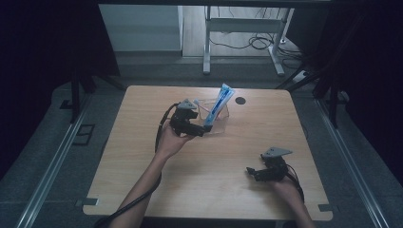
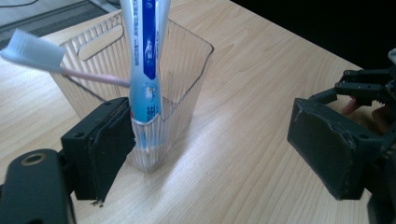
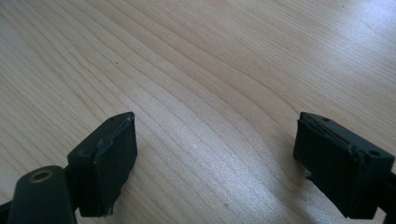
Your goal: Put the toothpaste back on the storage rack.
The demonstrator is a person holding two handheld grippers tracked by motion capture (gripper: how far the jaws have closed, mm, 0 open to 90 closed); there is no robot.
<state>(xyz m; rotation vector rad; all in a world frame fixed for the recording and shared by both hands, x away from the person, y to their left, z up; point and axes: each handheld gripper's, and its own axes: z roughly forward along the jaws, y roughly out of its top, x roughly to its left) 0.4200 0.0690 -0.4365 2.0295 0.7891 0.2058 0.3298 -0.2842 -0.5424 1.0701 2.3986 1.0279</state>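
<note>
- Clear ribbed container (image 2: 182, 79) stands upright on the wooden table (image 1: 223, 161), toward its far middle.
- Toothpaste tube (image 2: 144, 56) stands in it, leaning against the near corner; a toothbrush (image 2: 32, 51) rests slanted across the rim.
- Left gripper (image 2: 210, 144): jaws spread wide, gripping nothing; one pad sits just beside the container's near corner.
- Right gripper (image 3: 215, 158): jaws wide apart over bare table, holding nothing, well apart from the container.
</note>
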